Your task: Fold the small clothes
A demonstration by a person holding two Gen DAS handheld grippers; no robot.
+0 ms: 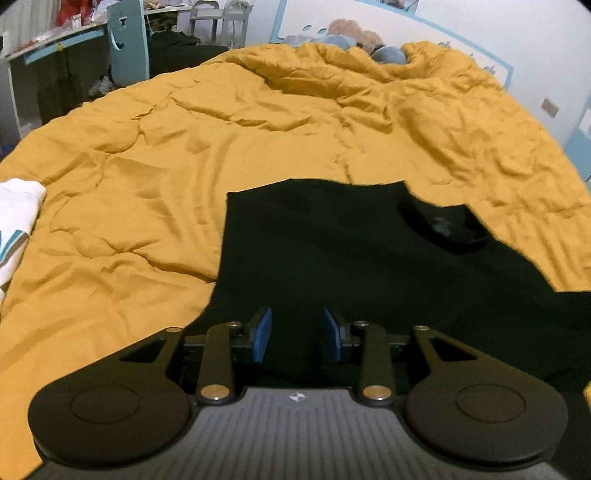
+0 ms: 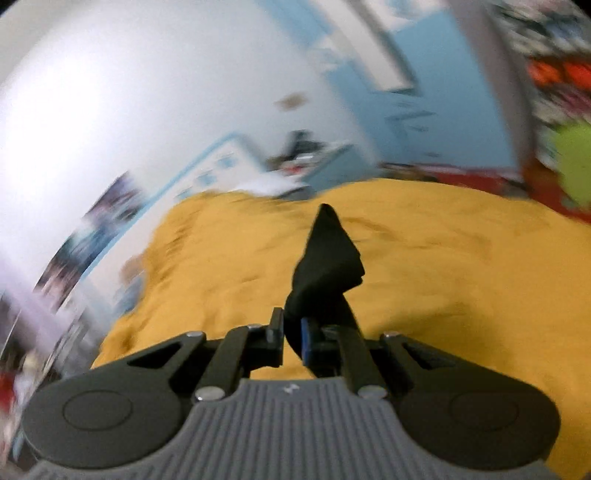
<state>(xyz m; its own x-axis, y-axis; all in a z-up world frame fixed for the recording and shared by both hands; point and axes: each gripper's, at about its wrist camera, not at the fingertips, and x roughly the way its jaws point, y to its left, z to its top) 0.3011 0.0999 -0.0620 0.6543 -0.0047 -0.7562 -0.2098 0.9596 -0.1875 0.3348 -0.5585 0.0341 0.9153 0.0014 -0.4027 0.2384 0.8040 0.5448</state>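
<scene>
A black garment (image 1: 332,258) lies spread on a mustard-yellow quilt (image 1: 221,129), its neckline at the right. In the left wrist view my left gripper (image 1: 297,334) hovers over the garment's near part, blue pads apart, nothing between them. In the blurred right wrist view my right gripper (image 2: 292,332) is shut on a bunched corner of black cloth (image 2: 327,254), which sticks up ahead of the fingers above the quilt (image 2: 443,277). Whether this cloth belongs to the spread garment cannot be told.
A white garment with teal stripes (image 1: 16,218) lies at the quilt's left edge. Plush toys (image 1: 354,35) sit at the head of the bed. A desk and a teal chair (image 1: 127,40) stand beyond the bed's left side. Walls and cluttered shelves surround the bed.
</scene>
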